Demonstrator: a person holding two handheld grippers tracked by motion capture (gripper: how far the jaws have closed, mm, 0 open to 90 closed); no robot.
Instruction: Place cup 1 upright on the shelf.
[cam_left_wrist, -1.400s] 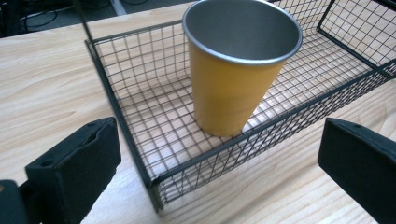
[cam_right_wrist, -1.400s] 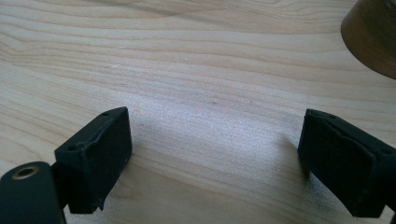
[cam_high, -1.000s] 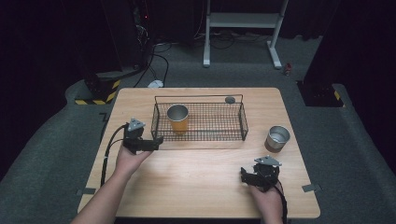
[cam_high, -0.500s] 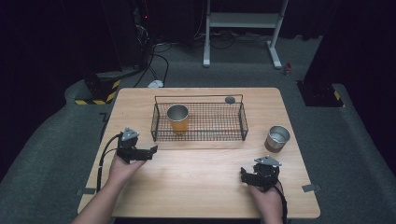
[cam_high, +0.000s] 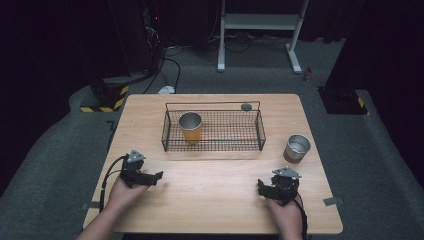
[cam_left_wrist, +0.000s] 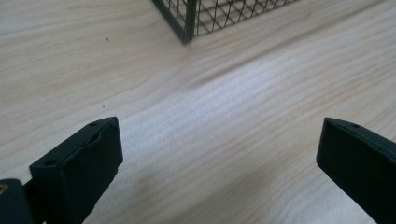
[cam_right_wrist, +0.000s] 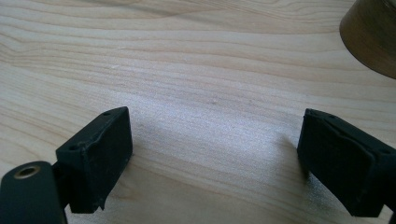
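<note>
A black wire basket (cam_high: 260, 131) stands at the middle back of the wooden table (cam_high: 210, 200). An orange cup with a metal rim (cam_high: 190, 126) stands upright inside its left end. A silver metal cup (cam_high: 297, 148) stands on the table to the right of the basket. My left gripper (cam_high: 156, 176) rests low at the front left, open and empty. In the left gripper view its jaws (cam_left_wrist: 219, 135) stand wide apart over bare wood, with the basket corner (cam_left_wrist: 186, 21) ahead. My right gripper (cam_high: 262, 186), at the front right, is open and empty (cam_right_wrist: 215, 128), with a cup's side (cam_right_wrist: 373, 37) at upper right.
A small dark round object (cam_high: 246, 106) lies on the table just behind the basket. Bare wood stretches between the two grippers. Beyond the table are grey floor, cables and a white stand (cam_high: 260, 22).
My left gripper has drawn back from the basket's left end toward the front left of the table. The right gripper has stayed put.
</note>
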